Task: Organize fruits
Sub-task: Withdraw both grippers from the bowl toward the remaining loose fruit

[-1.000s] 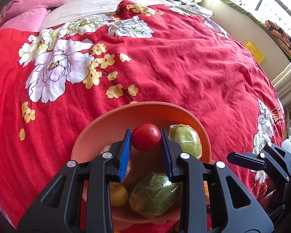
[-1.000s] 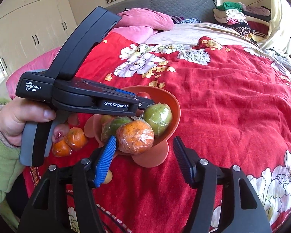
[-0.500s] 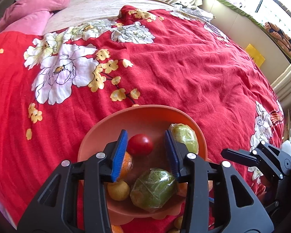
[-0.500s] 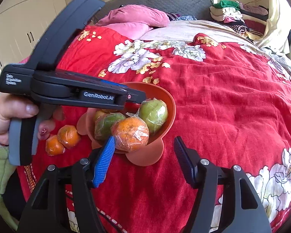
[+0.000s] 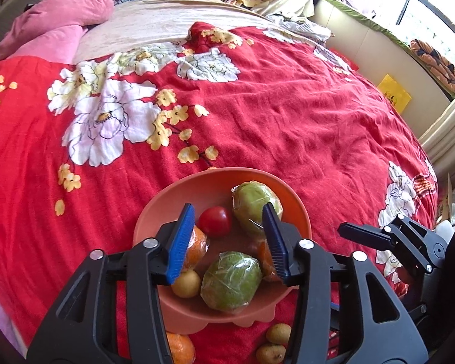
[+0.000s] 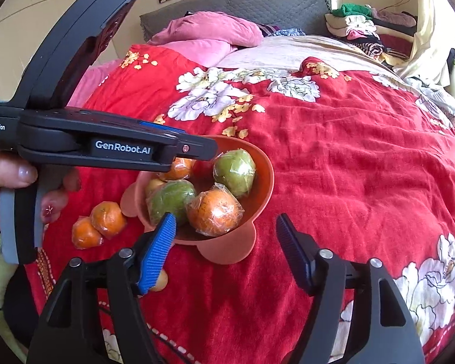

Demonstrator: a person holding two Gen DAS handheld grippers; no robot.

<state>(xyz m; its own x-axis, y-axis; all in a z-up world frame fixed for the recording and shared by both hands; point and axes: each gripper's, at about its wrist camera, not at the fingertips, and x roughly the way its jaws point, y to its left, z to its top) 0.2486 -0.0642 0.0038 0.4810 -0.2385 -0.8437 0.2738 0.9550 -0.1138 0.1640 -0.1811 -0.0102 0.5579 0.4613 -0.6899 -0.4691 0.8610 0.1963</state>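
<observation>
Above the orange plastic bowl [image 5: 166, 212], the left gripper [image 5: 229, 242], jaws just parted, leaves the small red tomato [image 5: 214, 220] among wrapped fruit, while the right gripper [image 6: 227, 254] waits wide and empty.

Left hand-held gripper [image 5: 227, 239] jaws just opened; tomato [image 5: 215, 221] released into bowl [image 5: 197, 188].

Your left wrist cam sits right over the orange bowl [image 5: 197, 191] looking steeply down into it, while your right one hangs back beside it, angled across the red bedspread [image 6: 333, 157], so both share that bowl.
</observation>
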